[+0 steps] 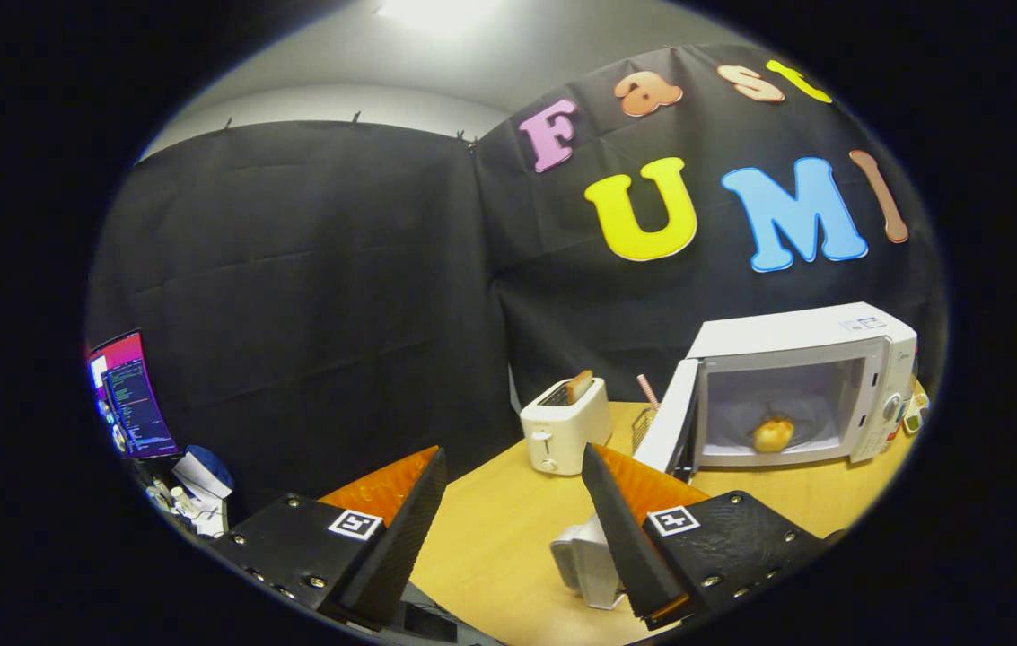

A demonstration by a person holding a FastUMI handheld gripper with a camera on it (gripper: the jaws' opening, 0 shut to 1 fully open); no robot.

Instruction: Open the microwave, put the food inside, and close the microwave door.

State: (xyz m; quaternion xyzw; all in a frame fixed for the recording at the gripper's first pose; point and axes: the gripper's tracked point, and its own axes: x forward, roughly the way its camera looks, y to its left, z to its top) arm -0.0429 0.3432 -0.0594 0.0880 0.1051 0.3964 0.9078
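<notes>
microwave (795, 386): white, smooth, glossy, plastic-looking shell, door open | food (773, 434): yellowish, soft sheen | toaster (565, 426): cream, smooth, plastic-looking | table (508, 529): light wood-look top, smooth, satin | wall (311, 287): black cloth, matt, creased | gripper (512, 511): fingers spread wide on nothing, inner faces finely ribbed, matt

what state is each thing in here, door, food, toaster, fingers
microwave: on the table, cavity showing
microwave door: swung open
food: inside the microwave, on its floor
toaster: upright on the table, a slice of bread sticking up from a slot
gripper: fingers apart, holding nothing, well short of the microwave
</notes>
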